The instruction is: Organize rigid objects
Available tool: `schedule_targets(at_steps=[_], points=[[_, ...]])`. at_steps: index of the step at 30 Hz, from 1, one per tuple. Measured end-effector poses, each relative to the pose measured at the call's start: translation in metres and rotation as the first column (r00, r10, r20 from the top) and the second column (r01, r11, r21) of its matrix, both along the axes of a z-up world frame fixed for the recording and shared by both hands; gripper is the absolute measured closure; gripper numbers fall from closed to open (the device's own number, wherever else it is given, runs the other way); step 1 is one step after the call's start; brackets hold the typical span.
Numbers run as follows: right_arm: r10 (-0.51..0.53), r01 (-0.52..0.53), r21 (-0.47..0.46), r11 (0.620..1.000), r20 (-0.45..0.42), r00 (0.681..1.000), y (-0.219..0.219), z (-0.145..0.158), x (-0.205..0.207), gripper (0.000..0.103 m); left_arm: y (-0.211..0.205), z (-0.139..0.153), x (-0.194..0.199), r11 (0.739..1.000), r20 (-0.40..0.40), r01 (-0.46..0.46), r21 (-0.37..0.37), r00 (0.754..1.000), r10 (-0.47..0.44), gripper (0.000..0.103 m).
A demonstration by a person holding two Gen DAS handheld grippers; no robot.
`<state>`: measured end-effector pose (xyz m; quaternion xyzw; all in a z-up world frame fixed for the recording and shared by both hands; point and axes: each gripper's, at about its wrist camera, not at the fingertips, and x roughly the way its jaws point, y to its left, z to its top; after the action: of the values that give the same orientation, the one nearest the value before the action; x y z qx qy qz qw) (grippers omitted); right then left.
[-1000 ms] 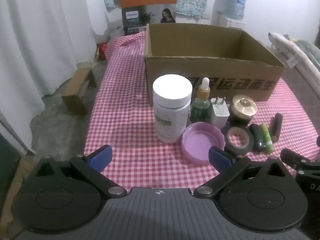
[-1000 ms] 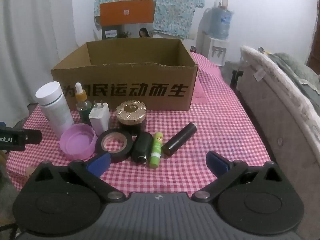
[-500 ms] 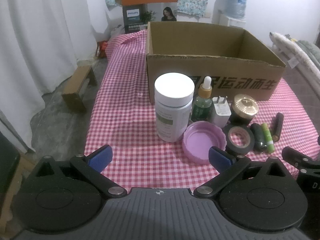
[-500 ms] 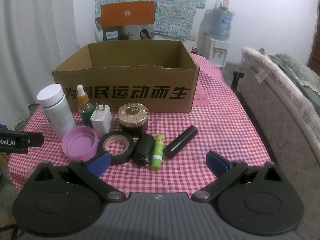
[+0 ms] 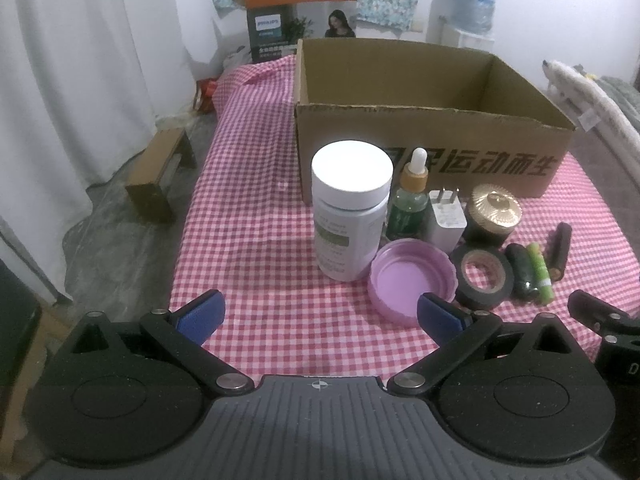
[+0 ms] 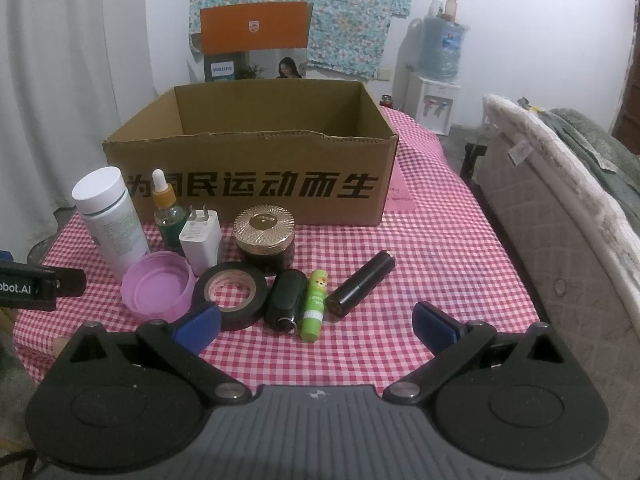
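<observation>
Jaws wide on both the left gripper point(image 5: 320, 314) and right gripper point(image 6: 316, 326), nothing held. We judge the white bottle point(image 5: 350, 208) rigid, smooth, prob. light; take it mid-body. The tape roll point(image 6: 230, 294) suits a rim pinch.

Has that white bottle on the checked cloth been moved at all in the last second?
No. The white bottle stands where it did, just left of the dropper bottle and in front of the cardboard box. Only the camera's framing shifts slightly.
</observation>
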<state>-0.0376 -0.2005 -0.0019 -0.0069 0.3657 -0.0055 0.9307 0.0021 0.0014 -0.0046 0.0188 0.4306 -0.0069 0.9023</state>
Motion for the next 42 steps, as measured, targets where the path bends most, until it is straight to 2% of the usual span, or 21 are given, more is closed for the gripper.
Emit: schedule_targets(at_steps=[32, 38, 42], points=[[-0.004, 0.004, 0.03, 1.0, 0.004, 1.0, 0.002, -0.004, 0.018, 0.0, 0.0, -0.007, 0.021, 1.0, -0.035, 0.003, 0.011, 0.999, -0.002, 0.0], [-0.032, 0.031, 0.059, 0.998, 0.015, 0.999, -0.007, -0.004, 0.021, 0.0, -0.009, 0.0, 0.028, 0.998, -0.005, 0.055, 0.009, 0.998, -0.055, 0.0], [-0.056, 0.052, 0.09, 0.995, 0.04, 0.998, -0.022, -0.001, 0.019, 0.0, -0.019, 0.01, 0.032, 0.991, 0.059, 0.132, 0.0, 0.99, -0.131, 0.0]])
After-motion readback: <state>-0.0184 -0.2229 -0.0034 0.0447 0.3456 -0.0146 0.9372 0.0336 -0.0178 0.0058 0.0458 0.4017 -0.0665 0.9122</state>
